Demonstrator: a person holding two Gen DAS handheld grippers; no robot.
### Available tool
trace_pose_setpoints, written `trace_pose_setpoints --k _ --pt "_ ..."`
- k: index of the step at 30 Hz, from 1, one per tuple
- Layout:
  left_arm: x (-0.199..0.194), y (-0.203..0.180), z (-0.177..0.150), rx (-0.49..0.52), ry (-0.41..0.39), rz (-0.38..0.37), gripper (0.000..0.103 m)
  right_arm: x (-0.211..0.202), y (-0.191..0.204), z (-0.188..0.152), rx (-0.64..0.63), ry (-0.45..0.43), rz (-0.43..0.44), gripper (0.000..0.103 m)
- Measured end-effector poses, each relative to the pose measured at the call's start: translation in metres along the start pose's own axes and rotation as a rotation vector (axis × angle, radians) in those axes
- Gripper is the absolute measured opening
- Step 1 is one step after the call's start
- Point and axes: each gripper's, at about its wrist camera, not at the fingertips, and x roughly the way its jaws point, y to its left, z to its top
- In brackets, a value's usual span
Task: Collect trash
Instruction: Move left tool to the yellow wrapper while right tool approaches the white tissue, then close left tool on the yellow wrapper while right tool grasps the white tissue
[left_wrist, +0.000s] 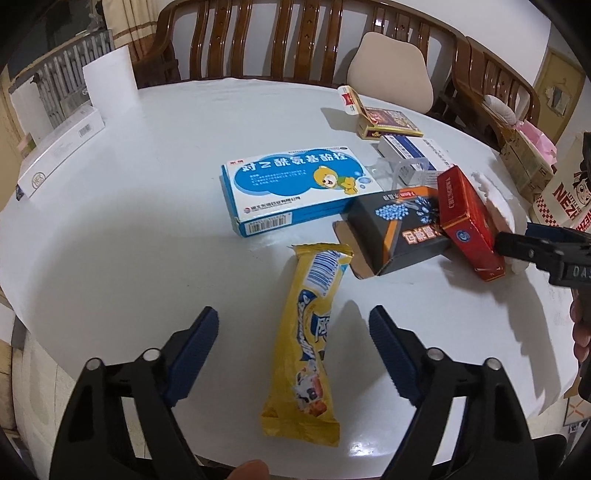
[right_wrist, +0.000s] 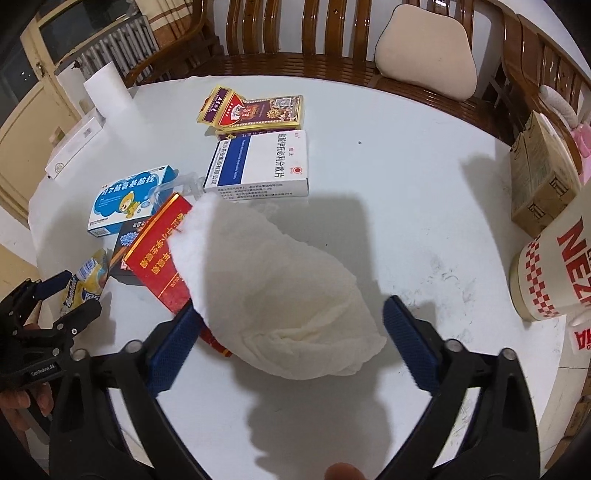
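- Hovering the left gripper (left_wrist: 293, 332) low over the white bench (left_wrist: 147, 221), jaws wide apart and holding nothing, the yellow snack wrapper (left_wrist: 308, 332) lying lengthwise between the blue pads without touching either.
- Straddling the crumpled white tissue (right_wrist: 280, 295) with the right gripper (right_wrist: 291, 332), jaws likewise spread and empty; left pad sitting just beside the tissue's edge and the red carton (right_wrist: 159, 254), right pad standing apart.
- Judging both as the approach before the pinch, nothing yet lifted.
- Centring the wrapper's narrow middle between the left pads before closing, keeping the tips close to the bench so the flat film is not skipped over.
- Closing on the tissue's bulky lower fold rather than its thin upper flap, which is draped against the red carton.
- Keeping the right gripper's left pad clear of the red carton, so that it is not dragged along or clamped with the tissue.
- Leaving the grey carton (left_wrist: 399, 236) and the blue medicine box (left_wrist: 295, 188) undisturbed, both lying just beyond the wrapper's top end.
- Aiming afterwards for the paper bag (right_wrist: 554, 266) on the right, presumably the trash receiver.
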Motion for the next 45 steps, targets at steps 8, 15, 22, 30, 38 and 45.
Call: trace_pose_setpoints --k 8,15,22,30,38,45 --pt "0.001 -0.002 0.002 0.011 -0.003 0.003 0.039 -0.001 -0.004 0.003 0.000 0.005 0.004 0.054" --pt "0.001 0.001 0.004 -0.008 0.005 -0.032 0.017 -0.003 -0.006 0.006 0.006 0.003 0.012 0.025" --pt "-0.002 0.001 0.004 -0.010 0.003 -0.054 0.011 0.000 -0.011 0.001 0.017 0.004 0.012 0.010" --pt "-0.018 0.002 0.006 -0.012 -0.034 -0.063 0.010 -0.012 -0.011 0.000 0.024 -0.026 0.016 0.007" --pt "-0.034 -0.002 0.010 -0.004 -0.063 -0.073 0.010 -0.033 -0.011 -0.001 0.035 -0.071 0.018 0.006" --pt "-0.057 -0.010 0.011 0.016 -0.092 -0.069 0.010 -0.059 -0.008 0.000 0.040 -0.120 0.024 0.006"
